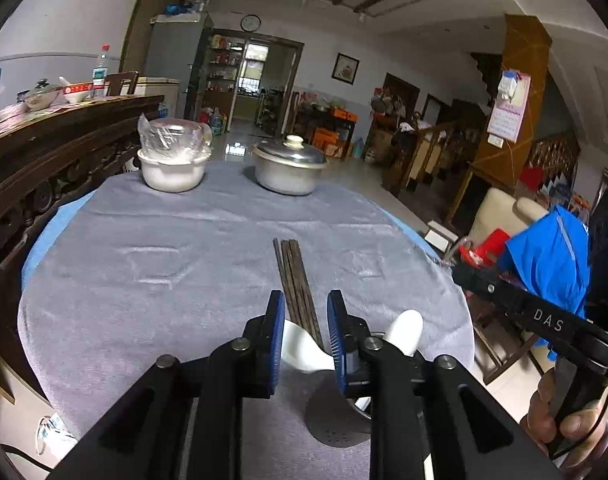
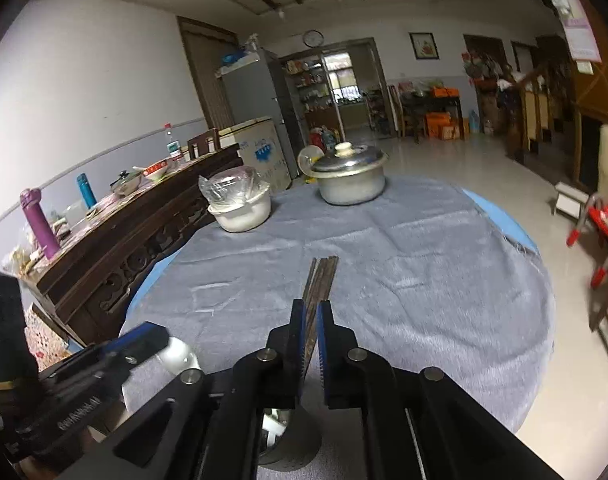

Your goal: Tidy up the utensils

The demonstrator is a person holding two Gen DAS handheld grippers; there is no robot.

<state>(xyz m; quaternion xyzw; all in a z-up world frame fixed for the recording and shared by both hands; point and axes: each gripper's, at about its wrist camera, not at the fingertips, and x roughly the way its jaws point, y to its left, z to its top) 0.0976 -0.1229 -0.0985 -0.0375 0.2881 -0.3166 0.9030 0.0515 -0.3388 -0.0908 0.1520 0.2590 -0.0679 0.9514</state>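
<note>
A bundle of dark wooden chopsticks [image 1: 289, 268] lies flat on the grey cloth, pointing away from me. My left gripper [image 1: 306, 308] hovers over their near ends, blue pads apart and touching nothing. Two white spoons [image 1: 304, 344] [image 1: 406, 332] and a perforated metal ladle [image 1: 336, 420] lie under its fingers. My right gripper [image 2: 312, 316] stands a narrow gap open, and the chopsticks [image 2: 324, 276] show through that gap on the cloth below. In the left wrist view the right gripper [image 1: 464, 274] hangs off to the right, away from the chopsticks. The left gripper [image 2: 151, 336] sits at the lower left beside a white spoon [image 2: 177, 354].
A lidded metal pot [image 1: 287, 172] and a white bowl with a plastic-wrapped dish [image 1: 171, 168] stand at the round table's far edge. A carved wooden sideboard [image 1: 43, 160] runs along the left. A person's hand [image 1: 564, 424] holds the right gripper's handle near a blue garment [image 1: 552, 264].
</note>
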